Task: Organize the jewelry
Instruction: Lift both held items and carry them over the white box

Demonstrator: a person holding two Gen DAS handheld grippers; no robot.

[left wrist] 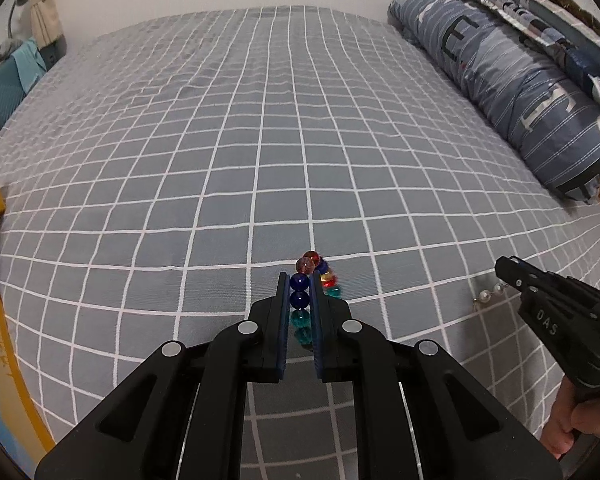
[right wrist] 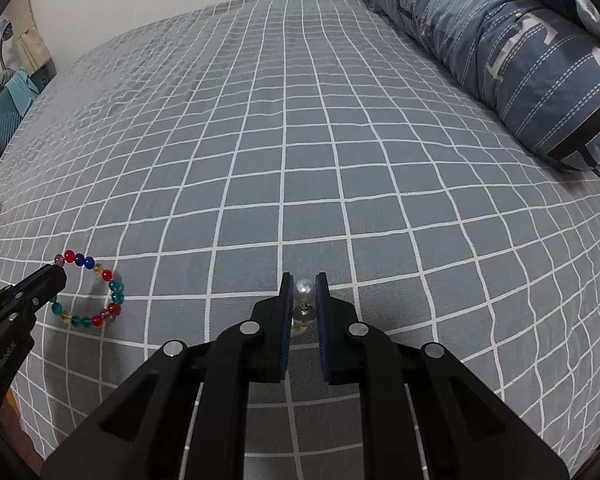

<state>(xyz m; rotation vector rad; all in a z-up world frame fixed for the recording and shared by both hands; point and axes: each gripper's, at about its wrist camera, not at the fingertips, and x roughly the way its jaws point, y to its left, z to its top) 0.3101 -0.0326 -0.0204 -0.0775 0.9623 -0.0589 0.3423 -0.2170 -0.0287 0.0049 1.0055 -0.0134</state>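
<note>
Left gripper: our left gripper [left wrist: 299,280] is closed on the bead bracelet [left wrist: 300,299], its blue-lined fingers [left wrist: 283,320] pinching the strand between them just above the bedsheet [left wrist: 228,152].
Right gripper: our right gripper [right wrist: 303,280] grips the pearl piece [right wrist: 303,289] between its pads; in the left wrist view it comes in from the right edge, just beside the bracelet's spot on the bedsheet.
Bracelet look: we see round, glassy, see-through beads in dark blue, teal, red, pink and amber. From the right wrist view the bracelet forms an open ring near the sheet's front left part, with the left gripper at its left side.
Pearl look: we see smooth, glossy white round pearls joined by a small metal link. A short run of them sticks out past the right gripper's tip, close over the bedsheet; whether it touches the cloth we cannot tell.
Bedsheet: grey woven cloth with a white grid of thin lines, slightly rippled.
Pillow: a long, soft blue-grey pillow [left wrist: 512,80] with pale stripes and block letters lies along the bedsheet's right edge.
</note>
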